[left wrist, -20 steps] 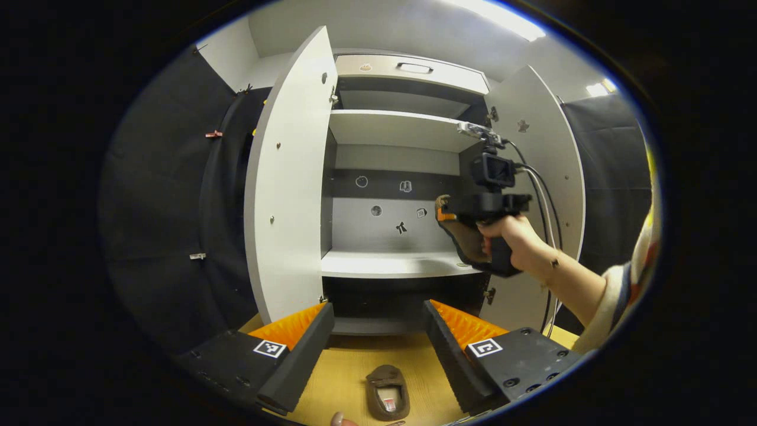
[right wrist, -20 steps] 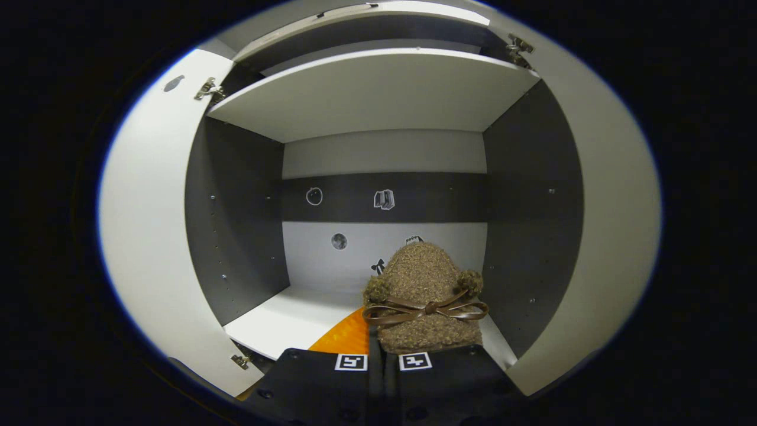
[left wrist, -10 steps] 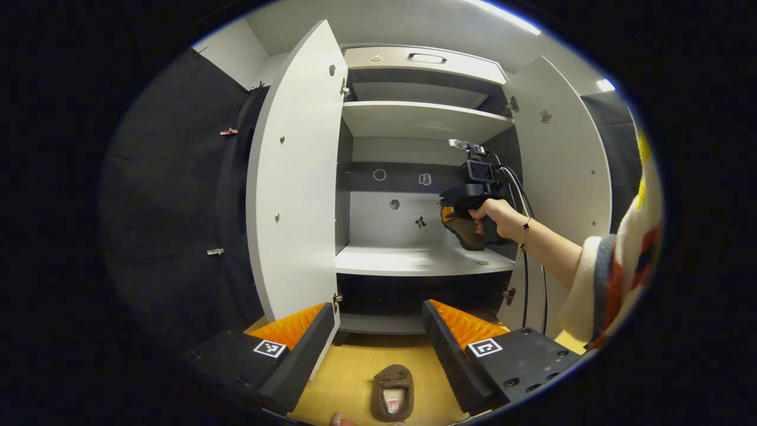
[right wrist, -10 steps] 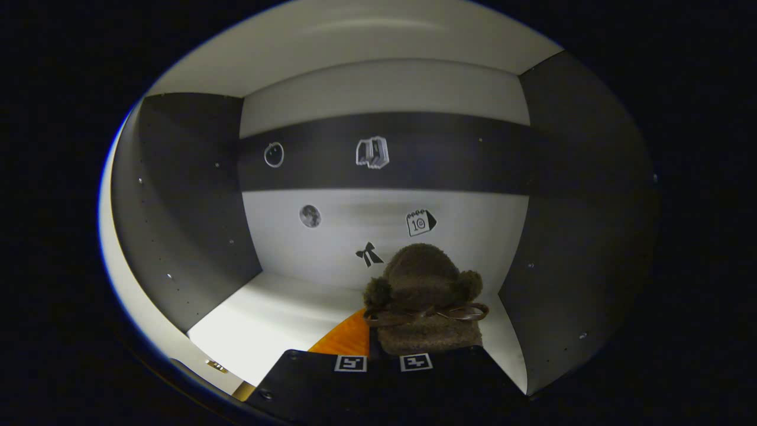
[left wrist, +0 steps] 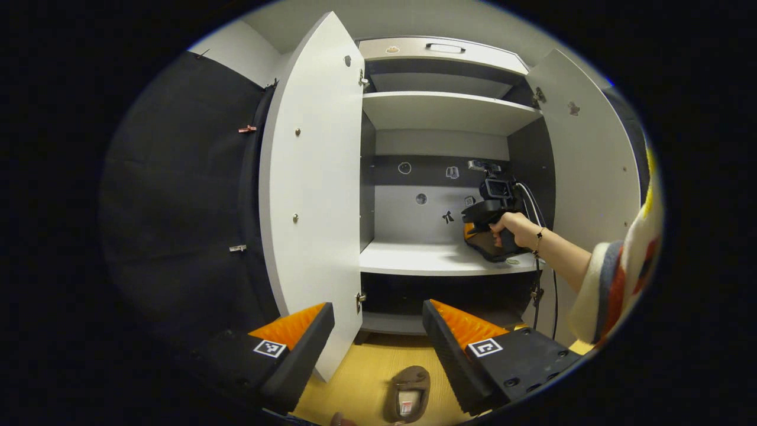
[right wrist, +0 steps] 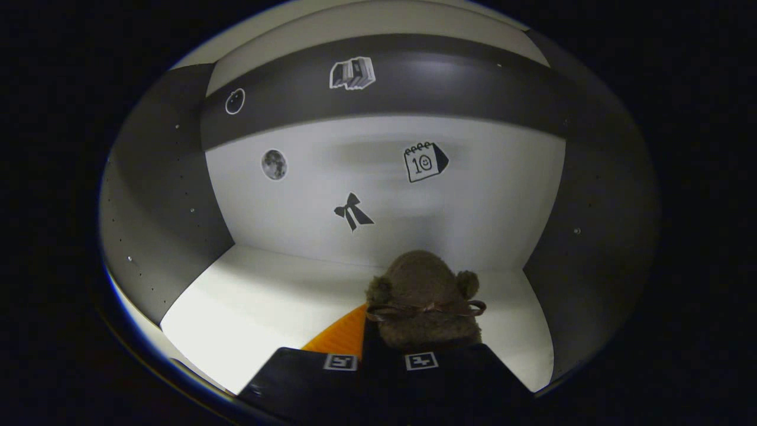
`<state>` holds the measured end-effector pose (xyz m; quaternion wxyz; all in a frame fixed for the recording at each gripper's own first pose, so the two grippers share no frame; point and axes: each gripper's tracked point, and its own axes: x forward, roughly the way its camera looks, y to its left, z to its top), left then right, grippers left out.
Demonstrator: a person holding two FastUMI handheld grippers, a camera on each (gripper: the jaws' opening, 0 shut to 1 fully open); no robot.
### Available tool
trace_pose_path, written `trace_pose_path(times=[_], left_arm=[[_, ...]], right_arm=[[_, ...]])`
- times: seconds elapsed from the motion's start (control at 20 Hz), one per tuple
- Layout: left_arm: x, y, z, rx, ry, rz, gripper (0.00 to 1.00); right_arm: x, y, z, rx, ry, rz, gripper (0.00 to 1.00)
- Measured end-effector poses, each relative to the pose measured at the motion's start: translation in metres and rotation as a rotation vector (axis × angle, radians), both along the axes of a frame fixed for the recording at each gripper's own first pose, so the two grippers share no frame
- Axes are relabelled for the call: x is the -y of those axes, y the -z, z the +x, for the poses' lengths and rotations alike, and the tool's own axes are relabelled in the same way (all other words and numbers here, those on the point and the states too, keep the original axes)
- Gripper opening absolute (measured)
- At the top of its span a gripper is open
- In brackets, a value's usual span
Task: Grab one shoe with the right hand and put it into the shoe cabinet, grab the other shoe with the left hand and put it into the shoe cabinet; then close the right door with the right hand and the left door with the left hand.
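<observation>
A brown fuzzy shoe (right wrist: pixel 423 296) with a thin bow sits between my right gripper's (right wrist: pixel 372 340) fingers, which are shut on its heel end. It is deep inside the shoe cabinet, low over the white middle shelf (right wrist: pixel 266 302) near the right wall. In the left gripper view a hand holds that right gripper (left wrist: pixel 473 228) and shoe (left wrist: pixel 491 248) at the shelf's right end. The other shoe (left wrist: pixel 408 399) lies on the wooden floor (left wrist: pixel 361 384), below and between the fingers of my open left gripper (left wrist: pixel 378 322).
Both cabinet doors stand open: the left door (left wrist: pixel 313 195) swings out close to my left gripper, and the right door (left wrist: pixel 591 165) is behind the person's sleeve (left wrist: pixel 615 284). An upper shelf (left wrist: pixel 443 109) and a drawer (left wrist: pixel 443 50) are above. Stickers dot the back panel (right wrist: pixel 384 195).
My right gripper has pushed the shoe deeper into the cabinet and lower toward the middle shelf. The left gripper view has drifted left and slightly down; the floor shoe stays put.
</observation>
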<state>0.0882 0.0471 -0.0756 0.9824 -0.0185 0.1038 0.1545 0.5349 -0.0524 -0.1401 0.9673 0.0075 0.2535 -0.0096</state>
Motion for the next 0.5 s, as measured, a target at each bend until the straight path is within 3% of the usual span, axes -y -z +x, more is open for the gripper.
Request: trace_pose_path(times=[0.05, 0.15, 0.3, 0.4, 0.5], left_arm=[[0.000, -0.001, 0.000, -0.001, 0.002, 0.008, 0.96], [0.002, -0.003, 0.001, -0.001, 0.009, 0.015, 0.96], [0.004, -0.005, -0.002, 0.010, 0.021, 0.006, 0.96], [0.003, -0.006, -0.008, 0.016, 0.025, 0.001, 0.96], [0.001, -0.006, -0.016, 0.021, 0.026, -0.004, 0.96]], right_arm=[[-0.001, 0.000, -0.001, -0.005, -0.003, 0.004, 0.22], [-0.007, -0.004, -0.009, -0.014, -0.014, 0.012, 0.24], [-0.019, -0.014, -0.029, -0.017, -0.048, 0.024, 0.82], [-0.020, -0.018, -0.044, -0.014, -0.054, -0.004, 0.95], [-0.022, -0.032, -0.061, 0.010, -0.066, -0.007, 1.00]])
